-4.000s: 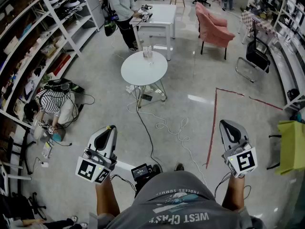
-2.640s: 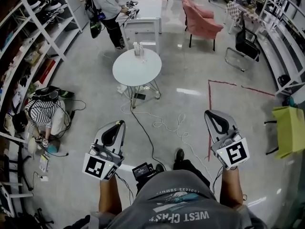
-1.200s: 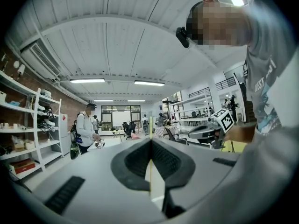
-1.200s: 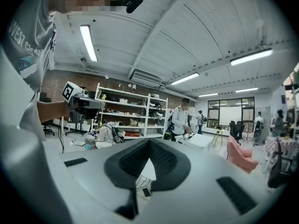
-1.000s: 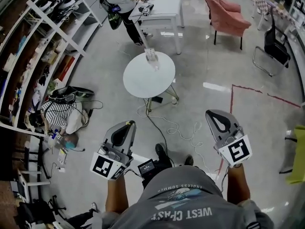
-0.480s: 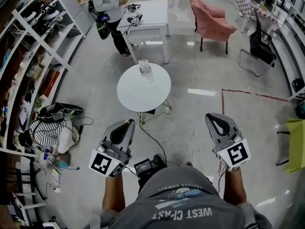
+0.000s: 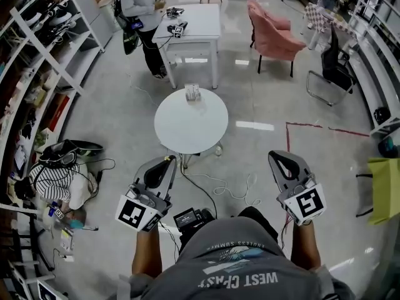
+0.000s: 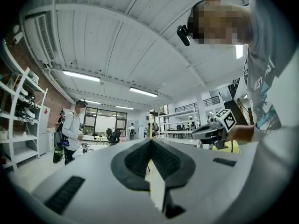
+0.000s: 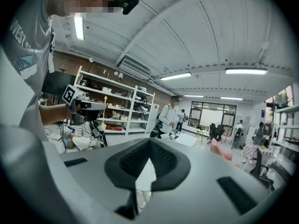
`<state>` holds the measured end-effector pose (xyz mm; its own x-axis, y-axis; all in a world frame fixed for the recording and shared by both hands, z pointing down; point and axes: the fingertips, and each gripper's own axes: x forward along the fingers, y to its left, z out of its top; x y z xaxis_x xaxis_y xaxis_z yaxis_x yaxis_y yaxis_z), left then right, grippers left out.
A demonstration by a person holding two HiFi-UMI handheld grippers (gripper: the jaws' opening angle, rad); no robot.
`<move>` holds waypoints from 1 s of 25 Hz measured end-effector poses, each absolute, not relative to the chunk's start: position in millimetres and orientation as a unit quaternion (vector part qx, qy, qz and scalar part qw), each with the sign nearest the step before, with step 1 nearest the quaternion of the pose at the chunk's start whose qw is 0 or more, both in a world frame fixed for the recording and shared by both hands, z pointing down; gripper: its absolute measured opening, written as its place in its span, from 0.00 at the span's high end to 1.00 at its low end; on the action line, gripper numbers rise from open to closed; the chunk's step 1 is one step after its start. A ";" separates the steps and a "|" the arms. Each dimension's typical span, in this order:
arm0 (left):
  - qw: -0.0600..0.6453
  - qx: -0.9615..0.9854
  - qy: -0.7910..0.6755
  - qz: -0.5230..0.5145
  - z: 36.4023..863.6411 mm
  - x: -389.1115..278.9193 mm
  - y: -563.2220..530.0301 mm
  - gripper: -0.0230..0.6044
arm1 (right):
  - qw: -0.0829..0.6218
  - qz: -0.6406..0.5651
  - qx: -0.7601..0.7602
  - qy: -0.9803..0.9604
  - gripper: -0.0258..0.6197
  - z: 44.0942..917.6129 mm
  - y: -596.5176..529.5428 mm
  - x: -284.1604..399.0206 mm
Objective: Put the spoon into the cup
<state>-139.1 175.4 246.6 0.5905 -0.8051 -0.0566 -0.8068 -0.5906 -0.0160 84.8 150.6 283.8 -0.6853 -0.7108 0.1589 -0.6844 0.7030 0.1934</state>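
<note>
Cup [image 7: 192, 93]: small clear item, well ahead of both grippers, on the far edge of the round counter [image 7: 191, 124]. Spoon can't be made out at this range.

Round counter is white, on thin legs, ahead and between the two grippers, closer to the left one's line. Top bare apart from the cup.

Left gripper [image 7: 168, 160]: jaws pressed together, nothing between them, held over the floor short of the counter. Right gripper [image 7: 275, 155]: also pressed together, nothing in it, well apart from the left, level with it. Both gripper views tilt up to a white ribbed ceiling [image 8: 117, 41] with strip lights.

Floor [image 7: 125, 117]: glossy grey, light glare. Loose cables [image 7: 219, 183] run from under the round counter back between the grippers. Red tape line [image 7: 286, 144] just ahead of the right gripper, turning off to the right.

Beyond the round counter: rectangular counter [image 7: 195, 24], white, small devices on top, a standing person [image 7: 139, 5] at its left end. Pink armchair [image 7: 272, 37] ahead-right, black chair [image 7: 330, 74] further right. White shelving [image 7: 37, 49] along the far-left wall. A crouching person in a striped top [image 7: 53, 183] is left of the left gripper. Yellow-green object [image 7: 382, 189] is right of the right gripper.
</note>
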 end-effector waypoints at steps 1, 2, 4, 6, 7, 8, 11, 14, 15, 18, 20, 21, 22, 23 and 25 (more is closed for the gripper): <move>0.019 -0.890 0.454 0.023 248.6 -142.8 173.7 0.96 | 0.107 -0.065 0.379 -0.917 0.96 281.7 148.0 81.2; 0.017 -0.889 0.456 0.026 250.3 -146.2 171.6 0.96 | 0.104 -0.068 0.377 -0.918 0.96 279.9 145.0 78.0; 0.010 -0.887 0.461 0.029 252.2 -151.8 166.4 0.96 | 0.116 -0.062 0.374 -0.918 0.96 280.0 138.1 73.3; 0.006 -0.885 0.464 0.027 253.8 -154.8 159.4 0.96 | 0.125 -0.059 0.367 -0.920 0.96 277.9 128.5 68.2; 0.006 -0.885 0.465 0.022 255.4 -155.6 155.6 0.96 | 0.125 -0.057 0.363 -0.922 0.96 277.1 122.8 66.6; 0.007 -0.884 0.467 0.016 256.9 -155.9 151.8 0.96 | 0.125 -0.054 0.359 -0.923 0.96 277.3 116.8 65.5; 0.009 -0.878 0.478 0.005 256.2 -157.5 137.8 0.96 | 0.123 -0.045 0.341 -0.931 0.96 283.9 95.5 60.1; -0.007 -0.868 0.496 0.007 252.3 -157.2 120.5 0.97 | 0.112 -0.040 0.322 -0.939 0.96 286.8 69.2 52.9; -0.008 -0.865 0.501 0.003 252.6 -156.7 113.9 0.96 | 0.107 -0.041 0.316 -0.942 0.96 284.9 59.4 51.4; -0.001 -0.860 0.509 -0.018 255.5 -153.2 92.8 0.96 | 0.093 -0.041 0.298 -0.949 0.96 280.0 32.6 50.4; -0.006 -0.857 0.514 -0.021 254.5 -144.2 77.5 0.96 | 0.090 -0.038 0.288 -0.953 0.96 281.2 15.5 54.4; -0.007 -0.856 0.516 -0.023 254.4 -138.9 69.1 0.96 | 0.089 -0.035 0.284 -0.954 0.96 283.2 5.7 57.8; -0.006 -0.856 0.516 -0.026 255.3 -133.6 60.4 0.96 | 0.088 -0.032 0.280 -0.955 0.96 285.5 -4.5 61.7; -0.007 -0.855 0.518 -0.028 255.8 -127.0 51.2 0.96 | 0.087 -0.029 0.277 -0.956 0.96 288.1 -14.7 66.2; -0.013 -0.851 0.524 -0.029 258.5 -113.3 33.6 0.96 | 0.087 -0.025 0.267 -0.959 0.96 295.1 -33.8 74.8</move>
<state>-113.3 33.6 258.5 0.4499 -0.8909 0.0628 -0.8924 -0.4512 -0.0080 74.8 -33.8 295.1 -0.8423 -0.5167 0.1533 -0.5079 0.8562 0.0949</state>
